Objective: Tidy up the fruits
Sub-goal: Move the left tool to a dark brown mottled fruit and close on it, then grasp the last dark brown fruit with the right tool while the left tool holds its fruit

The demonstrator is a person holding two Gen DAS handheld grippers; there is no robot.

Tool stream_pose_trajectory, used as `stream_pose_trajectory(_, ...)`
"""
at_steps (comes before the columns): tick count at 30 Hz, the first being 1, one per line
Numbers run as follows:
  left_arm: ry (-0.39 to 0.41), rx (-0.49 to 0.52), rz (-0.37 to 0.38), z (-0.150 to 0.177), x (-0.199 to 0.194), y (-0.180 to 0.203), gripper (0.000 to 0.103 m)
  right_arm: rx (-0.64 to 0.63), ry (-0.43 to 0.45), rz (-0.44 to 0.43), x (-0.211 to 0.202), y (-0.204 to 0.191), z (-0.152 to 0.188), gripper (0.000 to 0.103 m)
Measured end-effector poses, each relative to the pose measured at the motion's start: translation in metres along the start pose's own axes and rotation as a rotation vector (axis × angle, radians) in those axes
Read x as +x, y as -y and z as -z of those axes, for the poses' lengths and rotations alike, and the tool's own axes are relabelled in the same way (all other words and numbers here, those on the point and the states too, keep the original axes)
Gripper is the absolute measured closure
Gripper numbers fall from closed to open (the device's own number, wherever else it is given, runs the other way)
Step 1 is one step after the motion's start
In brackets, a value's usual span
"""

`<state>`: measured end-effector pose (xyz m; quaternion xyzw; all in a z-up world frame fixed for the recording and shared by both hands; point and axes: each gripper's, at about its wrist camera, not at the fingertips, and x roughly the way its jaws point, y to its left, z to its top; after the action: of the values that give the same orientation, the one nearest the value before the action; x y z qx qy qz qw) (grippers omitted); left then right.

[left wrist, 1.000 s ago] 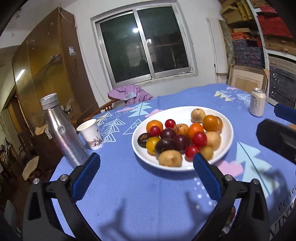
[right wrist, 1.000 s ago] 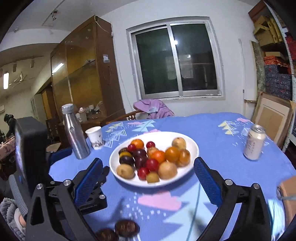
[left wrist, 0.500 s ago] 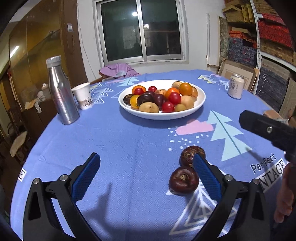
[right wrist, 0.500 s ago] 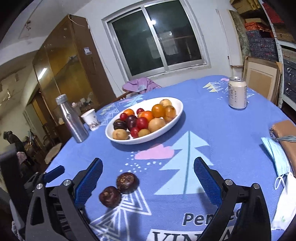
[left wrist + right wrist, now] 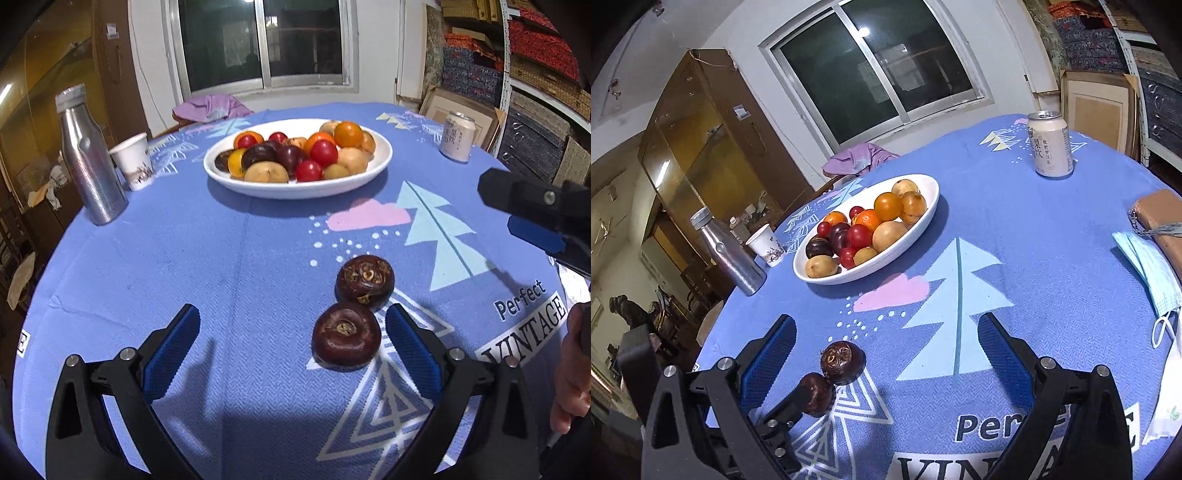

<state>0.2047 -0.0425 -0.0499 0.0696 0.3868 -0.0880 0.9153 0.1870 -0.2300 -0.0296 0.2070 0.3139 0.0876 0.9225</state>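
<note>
Two dark brown fruits lie on the blue-clothed surface (image 5: 221, 258), apart from the main pile: the nearer fruit (image 5: 346, 340) and the farther fruit (image 5: 365, 278) touch each other and sit well short of the white plate (image 5: 295, 188). The plate holds a mixed heap of orange, red, dark purple and tan fruits, unsorted by kind. The left gripper (image 5: 291, 350) hovers low over the surface with its jaws spread wide and nothing between them; the nearer fruit lies just inside its right-hand pad, not centred in the gap. The right gripper (image 5: 886, 354) also has its jaws wide apart and holds nothing; in its view the two dark fruits sit toward its left-hand pad, with part of the left gripper just beside them. A hand (image 5: 570, 373) shows at the right edge of the left wrist view. A steel bottle (image 5: 90, 158), a paper cup (image 5: 133, 160) and a drink can (image 5: 458, 136) stand around the plate, clear of the working area. Judged from this layout, the task is at an early stage: two fruits of one kind appear to form a separate group, while most of the fruit remains on the plate. Whether further kinds are to be set out in groups cannot be told from these views.
</note>
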Motion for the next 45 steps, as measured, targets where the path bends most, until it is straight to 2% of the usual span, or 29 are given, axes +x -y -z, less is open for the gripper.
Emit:
stream_pose_trajectory(5, -0.058, -0.028, 0.043, 0.002, 0.011, -0.003, 0.004, -0.005, -0.003, -0.019, 0.000, -0.002, -0.001, 0.003)
stream_pose_trajectory(11, -0.065, -0.031, 0.083, 0.001, 0.014, -0.002, 0.006, 0.028, -0.016, -0.026, 0.002, 0.002, -0.002, 0.003)
stream_pose_trajectory(12, -0.065, -0.032, 0.092, 0.001, 0.013, -0.002, 0.015, 0.035, -0.022, -0.032, 0.002, 0.003, -0.002, 0.003)
stream_pose_trajectory(13, -0.070, -0.033, 0.112, 0.001, 0.014, -0.002, 0.029, 0.038, -0.027, -0.035, 0.002, 0.004, -0.002, 0.003)
stream_pose_trajectory(16, -0.087, -0.029, 0.146, 0.003, 0.017, -0.001, 0.036, 0.039, -0.030, -0.041, 0.002, 0.003, -0.001, 0.003)
stream_pose_trajectory(20, -0.078, -0.008, 0.164, 0.003, 0.015, 0.004, 0.039, 0.032, -0.031, -0.052, 0.001, 0.001, -0.001, 0.003)
stream_pose_trajectory(23, -0.107, 0.020, 0.209, 0.004, 0.020, 0.010, 0.057, 0.018, -0.039, -0.054, 0.002, -0.001, 0.000, 0.003)
stream_pose_trajectory(28, -0.104, 0.018, 0.218, 0.003, 0.023, 0.011, 0.058, 0.011, -0.041, -0.052, 0.003, -0.002, 0.000, 0.003)
stream_pose_trajectory(34, -0.095, -0.004, 0.201, 0.003, 0.022, 0.005, 0.062, -0.006, -0.055, -0.039, 0.006, -0.003, 0.001, 0.003)
stream_pose_trajectory(37, -0.036, -0.045, 0.135, 0.000, 0.010, -0.014, 0.062, -0.027, -0.065, -0.031, 0.010, -0.005, 0.002, 0.003)
stream_pose_trajectory(39, 0.007, -0.078, 0.042, -0.003, 0.004, -0.032, 0.062, -0.067, -0.077, -0.015, 0.013, -0.010, 0.004, 0.004)
stream_pose_trajectory(41, 0.021, -0.117, -0.035, -0.004, 0.004, -0.050, 0.062, -0.132, -0.098, -0.007, 0.017, -0.019, 0.009, 0.007)
stream_pose_trajectory(45, -0.015, -0.225, -0.020, -0.005, 0.013, -0.078, 0.062, -0.345, -0.161, 0.016, 0.031, -0.051, 0.025, 0.024)
